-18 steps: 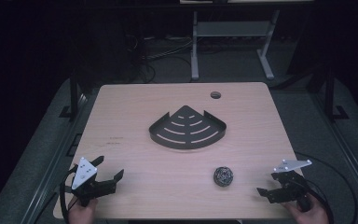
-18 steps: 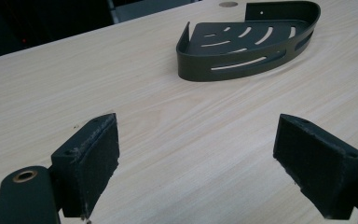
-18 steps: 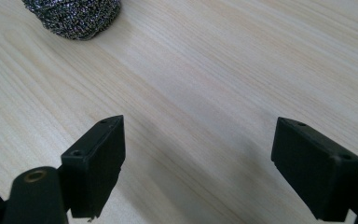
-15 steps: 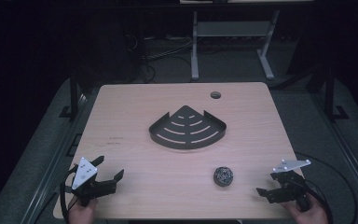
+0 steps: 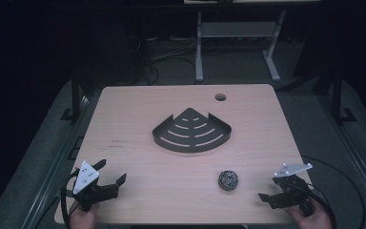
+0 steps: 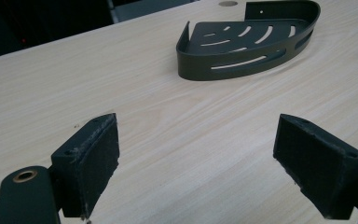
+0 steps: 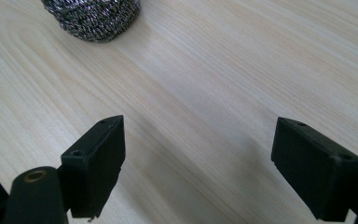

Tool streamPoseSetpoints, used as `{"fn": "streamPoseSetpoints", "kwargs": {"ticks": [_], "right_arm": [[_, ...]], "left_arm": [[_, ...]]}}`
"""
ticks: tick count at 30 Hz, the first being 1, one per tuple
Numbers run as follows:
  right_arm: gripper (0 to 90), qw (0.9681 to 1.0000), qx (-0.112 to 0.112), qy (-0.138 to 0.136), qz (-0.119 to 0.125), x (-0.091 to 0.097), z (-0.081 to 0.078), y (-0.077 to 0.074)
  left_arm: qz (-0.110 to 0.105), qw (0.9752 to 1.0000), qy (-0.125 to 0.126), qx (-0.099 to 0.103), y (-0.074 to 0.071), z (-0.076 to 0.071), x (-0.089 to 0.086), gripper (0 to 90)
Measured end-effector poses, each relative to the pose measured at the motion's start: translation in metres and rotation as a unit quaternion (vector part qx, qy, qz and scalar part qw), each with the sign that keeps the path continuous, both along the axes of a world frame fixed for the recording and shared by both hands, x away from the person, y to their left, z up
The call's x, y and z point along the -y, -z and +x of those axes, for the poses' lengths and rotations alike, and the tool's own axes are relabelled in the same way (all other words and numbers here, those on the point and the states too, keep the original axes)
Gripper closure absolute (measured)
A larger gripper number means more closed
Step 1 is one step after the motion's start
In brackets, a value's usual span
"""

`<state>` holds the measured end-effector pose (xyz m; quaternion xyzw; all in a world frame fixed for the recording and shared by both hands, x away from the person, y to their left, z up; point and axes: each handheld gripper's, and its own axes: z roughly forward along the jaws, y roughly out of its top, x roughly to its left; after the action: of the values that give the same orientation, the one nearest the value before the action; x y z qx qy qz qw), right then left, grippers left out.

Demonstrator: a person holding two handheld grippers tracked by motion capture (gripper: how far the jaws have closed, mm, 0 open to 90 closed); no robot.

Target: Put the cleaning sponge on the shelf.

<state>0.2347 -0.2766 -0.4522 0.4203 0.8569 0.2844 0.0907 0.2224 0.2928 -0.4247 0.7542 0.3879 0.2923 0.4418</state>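
Pale wood grain covered the desk (image 5: pixel 138 109), a light laminate top with a small round cable hole (image 5: pixel 220 97) near its far edge. Around it the room lay dark, with grey carpet (image 5: pixel 43 157) on the floor, loose cables (image 5: pixel 162 62) and the legs of a white stand (image 5: pixel 233 43) beyond the far side. A dark metal corner caddy (image 5: pixel 192 130) with curved slots sat at the middle of the desk. A steel-wool scrubber (image 5: pixel 228 180) lay on the near right part, apart from the caddy. The right gripper (image 5: pixel 271 198) hovered near the scrubber on its right, jaws spread wide and holding nothing. The left gripper (image 5: pixel 110 176) sat at the near left corner, its jaws wide apart too, with bare desk between them.
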Motion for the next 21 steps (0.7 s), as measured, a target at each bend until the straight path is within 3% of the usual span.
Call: {"fn": "streamPoseSetpoints", "kwargs": {"ticks": [21], "right_arm": [[17.1,0.9993,-0.003,-0.038,-0.005,-0.022,0.0,-0.001]], "left_arm": [[0.002,1.0,0.001,0.0,0.0,0.0,0.002,13.7]]}}
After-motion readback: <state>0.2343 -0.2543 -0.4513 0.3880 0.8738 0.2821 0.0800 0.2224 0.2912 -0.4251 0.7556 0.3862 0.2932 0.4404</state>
